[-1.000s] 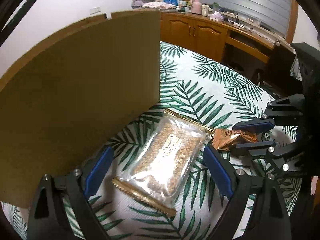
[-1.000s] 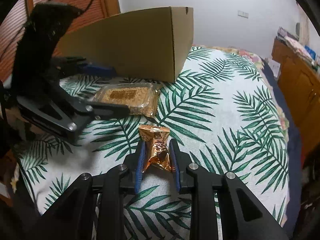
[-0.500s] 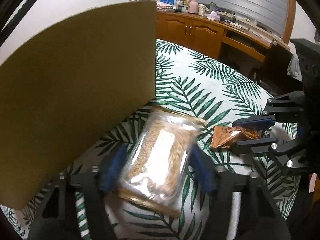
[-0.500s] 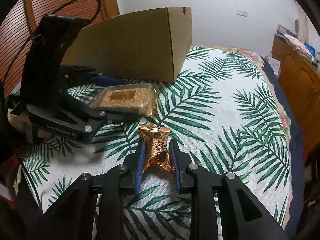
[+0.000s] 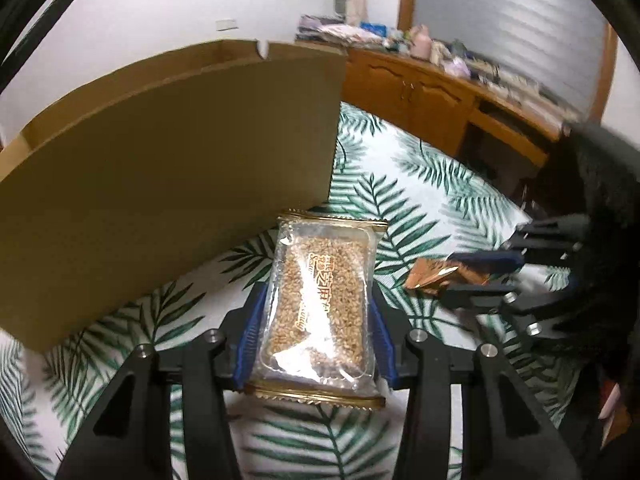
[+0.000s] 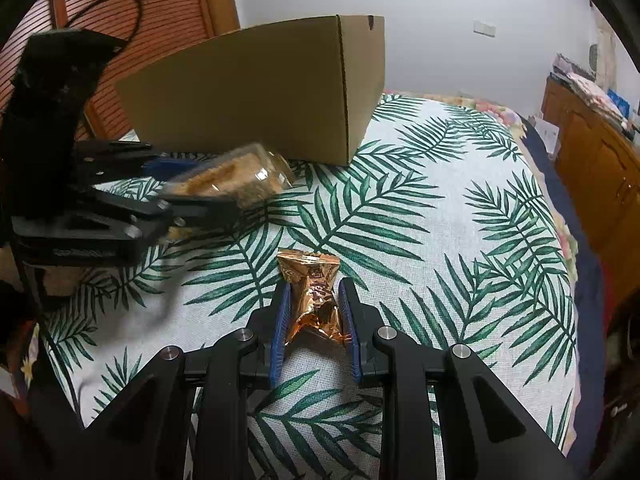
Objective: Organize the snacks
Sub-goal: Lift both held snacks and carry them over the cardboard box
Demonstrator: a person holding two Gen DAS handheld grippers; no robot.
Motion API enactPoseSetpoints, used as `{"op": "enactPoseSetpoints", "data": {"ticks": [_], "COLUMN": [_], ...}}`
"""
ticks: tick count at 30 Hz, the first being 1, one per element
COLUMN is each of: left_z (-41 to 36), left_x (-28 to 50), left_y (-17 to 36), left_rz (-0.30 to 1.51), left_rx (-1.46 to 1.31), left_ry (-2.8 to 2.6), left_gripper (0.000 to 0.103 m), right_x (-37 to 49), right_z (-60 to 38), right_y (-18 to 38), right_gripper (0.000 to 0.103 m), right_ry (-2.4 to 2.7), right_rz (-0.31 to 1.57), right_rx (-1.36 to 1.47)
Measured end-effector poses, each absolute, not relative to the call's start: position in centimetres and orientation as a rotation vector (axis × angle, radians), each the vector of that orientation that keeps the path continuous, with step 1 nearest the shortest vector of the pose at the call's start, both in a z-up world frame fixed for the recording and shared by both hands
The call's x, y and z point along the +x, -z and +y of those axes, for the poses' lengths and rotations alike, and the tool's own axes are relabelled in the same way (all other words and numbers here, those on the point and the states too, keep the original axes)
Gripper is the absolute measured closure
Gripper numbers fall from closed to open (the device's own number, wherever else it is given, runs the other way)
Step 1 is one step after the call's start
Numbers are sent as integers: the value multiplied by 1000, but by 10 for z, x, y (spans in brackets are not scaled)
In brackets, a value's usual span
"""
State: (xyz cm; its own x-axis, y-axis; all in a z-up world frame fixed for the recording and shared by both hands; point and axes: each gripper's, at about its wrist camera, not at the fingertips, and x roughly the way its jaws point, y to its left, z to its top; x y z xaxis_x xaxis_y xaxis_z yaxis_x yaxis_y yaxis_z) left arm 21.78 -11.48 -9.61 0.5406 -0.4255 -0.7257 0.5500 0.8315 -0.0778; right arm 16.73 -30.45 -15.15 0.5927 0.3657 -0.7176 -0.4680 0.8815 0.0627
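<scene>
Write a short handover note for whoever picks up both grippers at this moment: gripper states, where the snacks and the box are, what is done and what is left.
Left gripper: jaws have just been closing, now shut on the clear sesame snack pack, raised off the leaf-print cloth.
Right gripper: shut on the gold foil snack, low over the cloth.
Cardboard box: open-topped, standing on the cloth behind both snacks.
Done: both snacks gripped.
Left: carry each over the box wall and release inside. What the box holds is not visible.

I count 2 snacks: 1 clear sesame-bar pack [image 5: 320,304], 1 gold foil snack packet [image 6: 314,294]. 1 cardboard box [image 6: 256,92]. 2 grippers, mine: left gripper [image 5: 316,308], right gripper [image 6: 314,300].
</scene>
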Motion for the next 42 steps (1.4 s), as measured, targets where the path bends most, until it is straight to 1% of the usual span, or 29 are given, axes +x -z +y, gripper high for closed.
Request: {"op": "enactPoseSetpoints", "data": {"ticks": [5,16,20,24,30,42], "left_z": [-105,-81,-76,-69,-57,-28], "left_x": [203,187,185,176,173,183], "left_y": [86,74,60,46,28,0], "left_rz": [767,739,719,688,643,569], "left_rx": [143,67,56,56,34,22], "left_ry": [530,471,474,477,474,445], "left_gripper": [57,57,57,57,57,57], "right_x": [167,165,161,158,140,125], "right_z": [-302,-299,-300,-306,-315,-293], "right_y": [153,153,151,146,113,39], "right_gripper": [81,81,82,82,82,82], "right_ry": [-476,-492,-473,-438,-436,-436], "right_rz": [798,794,787,802,728,577], "right_rx": [-155,-161,-167,-110,-13,-45]}}
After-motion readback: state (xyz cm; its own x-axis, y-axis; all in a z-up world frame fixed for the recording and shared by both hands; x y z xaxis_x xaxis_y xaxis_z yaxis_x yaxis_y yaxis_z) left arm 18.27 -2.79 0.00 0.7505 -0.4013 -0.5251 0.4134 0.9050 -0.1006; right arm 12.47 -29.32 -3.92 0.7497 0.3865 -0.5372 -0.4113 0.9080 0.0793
